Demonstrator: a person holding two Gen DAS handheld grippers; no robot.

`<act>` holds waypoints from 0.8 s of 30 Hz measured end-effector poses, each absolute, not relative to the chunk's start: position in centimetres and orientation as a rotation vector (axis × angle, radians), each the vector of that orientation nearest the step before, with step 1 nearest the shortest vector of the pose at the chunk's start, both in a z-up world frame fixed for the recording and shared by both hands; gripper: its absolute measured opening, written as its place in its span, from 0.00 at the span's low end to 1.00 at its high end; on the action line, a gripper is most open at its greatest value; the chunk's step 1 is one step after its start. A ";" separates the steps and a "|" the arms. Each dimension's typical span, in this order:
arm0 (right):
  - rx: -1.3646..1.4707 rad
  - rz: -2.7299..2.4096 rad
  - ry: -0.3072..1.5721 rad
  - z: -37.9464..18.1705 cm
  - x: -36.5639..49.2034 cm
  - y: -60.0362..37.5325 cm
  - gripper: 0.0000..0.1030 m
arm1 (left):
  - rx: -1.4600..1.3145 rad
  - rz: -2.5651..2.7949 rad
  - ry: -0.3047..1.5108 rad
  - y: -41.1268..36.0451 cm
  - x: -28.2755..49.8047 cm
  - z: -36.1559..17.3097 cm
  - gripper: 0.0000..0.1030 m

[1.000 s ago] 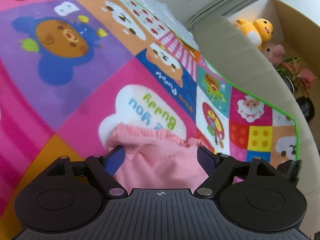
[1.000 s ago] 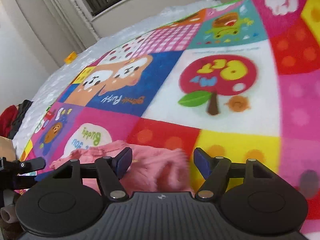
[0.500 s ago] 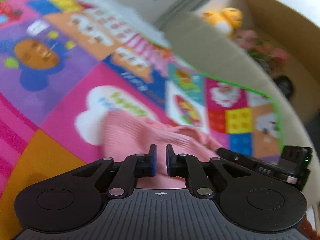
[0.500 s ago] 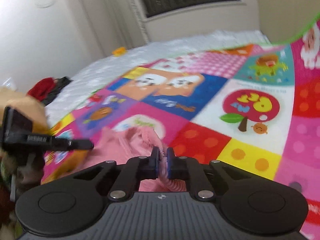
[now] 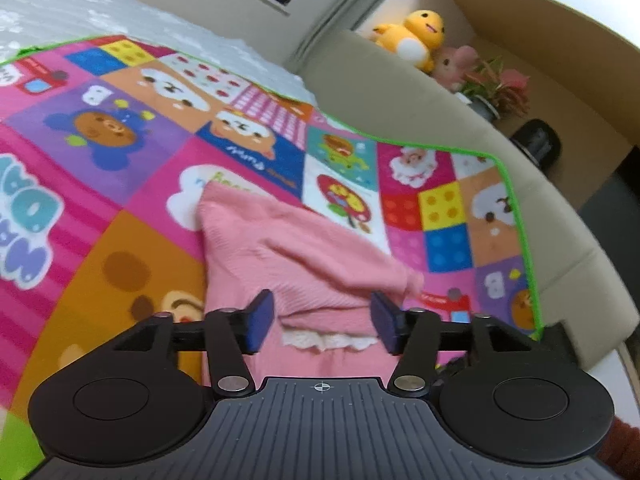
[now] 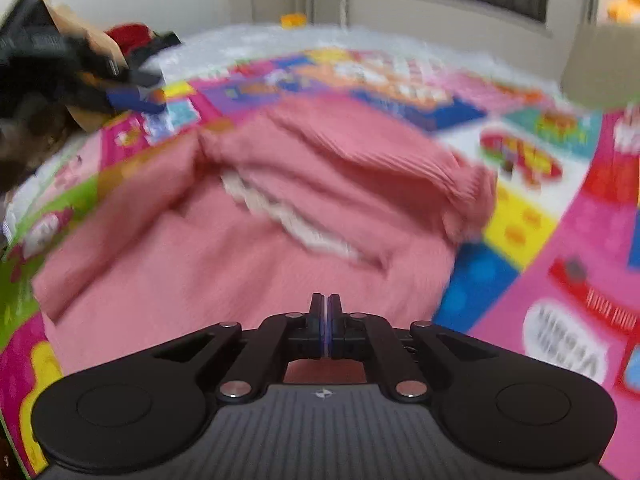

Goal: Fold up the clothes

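Observation:
A pink ribbed garment [image 5: 288,252] lies on the colourful cartoon play mat [image 5: 100,160], its upper part folded down over a white lace trim [image 5: 328,342]. My left gripper [image 5: 323,320] hovers open over that fold, one blue pad on each side. In the blurred right wrist view the garment [image 6: 240,260] spreads wide with the lace trim [image 6: 288,216] across its middle. My right gripper [image 6: 326,316] is shut low over the near part of it, and I see no cloth between its pads. The left gripper [image 6: 128,98] shows at the upper left by the garment's far corner.
A beige padded edge [image 5: 420,92] borders the mat on the right, with a yellow plush duck [image 5: 420,36], a pink plush and a potted plant [image 5: 496,92] beyond it. White bedding [image 5: 80,12] lies behind the mat. Red and dark clothes [image 6: 136,36] are piled at the far left.
Both grippers shut on the garment's far edge and drew it back toward me, folding it over. The left gripper has since opened and let go; the right is still shut and moving.

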State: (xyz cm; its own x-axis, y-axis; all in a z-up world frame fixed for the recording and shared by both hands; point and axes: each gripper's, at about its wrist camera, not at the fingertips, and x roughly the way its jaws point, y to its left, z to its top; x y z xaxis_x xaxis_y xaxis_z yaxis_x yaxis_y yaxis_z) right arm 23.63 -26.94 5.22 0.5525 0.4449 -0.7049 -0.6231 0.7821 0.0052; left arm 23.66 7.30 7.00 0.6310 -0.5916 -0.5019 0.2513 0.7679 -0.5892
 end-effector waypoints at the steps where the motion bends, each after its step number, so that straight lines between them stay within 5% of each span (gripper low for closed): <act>1: -0.258 0.635 0.733 6.0 23.7 -27.0 0.04 | -0.501 -0.503 0.748 7.1 23.7 6.7 0.62; 5: -0.211 0.575 0.676 8.5 25.9 -27.6 0.10 | -0.506 -0.525 0.753 6.0 24.9 6.1 0.61; 9: -0.165 0.508 0.642 9.4 28.9 -28.4 0.29 | -0.508 -0.506 0.740 5.8 27.9 6.1 0.61; 17: -0.265 0.334 0.683 2.7 36.9 -28.5 0.31 | -0.474 -0.348 0.819 6.5 35.1 1.4 0.59; 19: -0.285 0.289 0.694 1.0 38.8 -28.7 0.54 | -0.440 -0.321 0.827 6.8 35.8 0.2 0.56; 24: -0.175 0.306 0.681 3.2 39.2 -30.2 0.56 | -0.464 -0.340 0.809 8.0 36.3 0.6 0.57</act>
